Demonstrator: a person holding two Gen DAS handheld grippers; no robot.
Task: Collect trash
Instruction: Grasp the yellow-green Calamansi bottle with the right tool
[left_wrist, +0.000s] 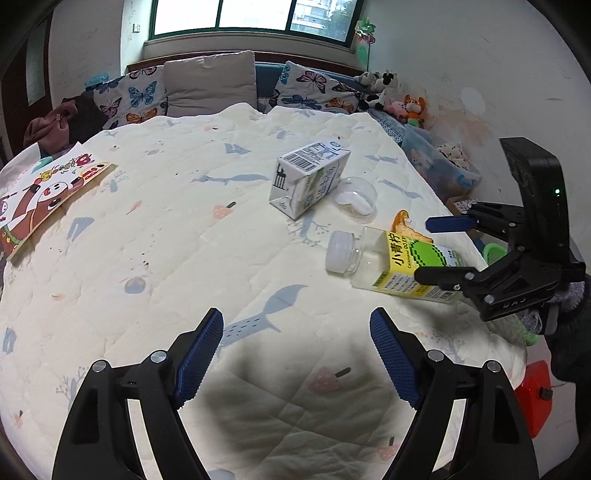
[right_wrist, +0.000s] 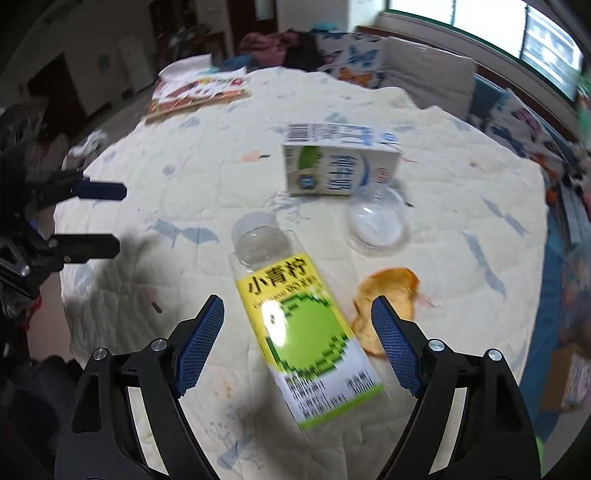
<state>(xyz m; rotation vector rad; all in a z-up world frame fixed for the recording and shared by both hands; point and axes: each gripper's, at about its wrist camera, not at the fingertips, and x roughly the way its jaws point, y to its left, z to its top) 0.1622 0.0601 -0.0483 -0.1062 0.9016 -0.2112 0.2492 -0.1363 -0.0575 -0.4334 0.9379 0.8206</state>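
A quilted bed (left_wrist: 166, 258) carries the trash — bottle (right_wrist: 295, 325), carton (right_wrist: 340, 162), peel (right_wrist: 388, 295) — near its right edge. Right tongs (right_wrist: 297, 332) spread astride the bottle, not touching. Left tongs (left_wrist: 295, 350) spread over bare quilt.

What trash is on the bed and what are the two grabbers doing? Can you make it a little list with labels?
surface: quilted bed cover
bottle: clear plastic bottle, yellow-green label, lying on its side
carton: milk carton, lying on its side
cup: clear plastic cup, tipped over beside the carton
peel: orange fruit peel, next to the bottle
right gripper: open, fingers either side of the bottle
left gripper: open, holding nothing
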